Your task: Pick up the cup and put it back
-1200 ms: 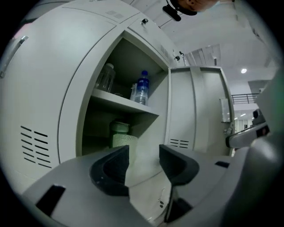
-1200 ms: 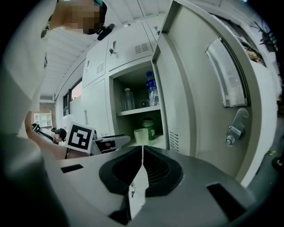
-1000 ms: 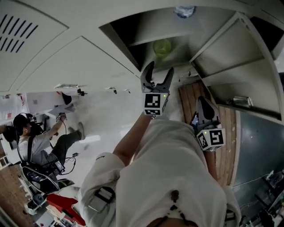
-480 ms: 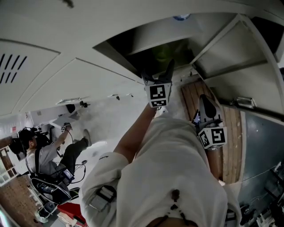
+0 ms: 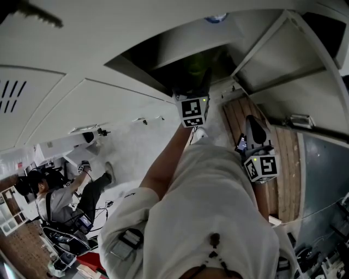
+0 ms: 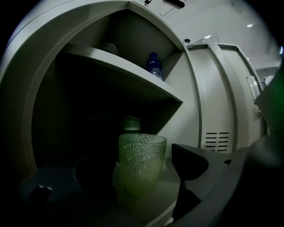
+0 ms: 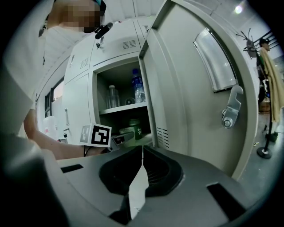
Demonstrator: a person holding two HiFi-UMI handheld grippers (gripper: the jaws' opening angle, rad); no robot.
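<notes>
- All three views bow strongly towards their edges, and both gripper views sit inside black corners.
- In the left gripper view the locker (image 6: 88, 111) interior is dim. The green cup (image 6: 142, 162) catches a faint glow, and the foreground is dark and blurred.
- In the right gripper view a ceiling light (image 7: 239, 9) glares.
- The head view is pale and evenly lit.

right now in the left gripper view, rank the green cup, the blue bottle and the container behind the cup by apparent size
1. green cup, clearly largest, but also nearest the camera
2. blue bottle, higher up and farther back
3. container behind the cup; only its top shows, so its place against the bottle is unsure
</notes>
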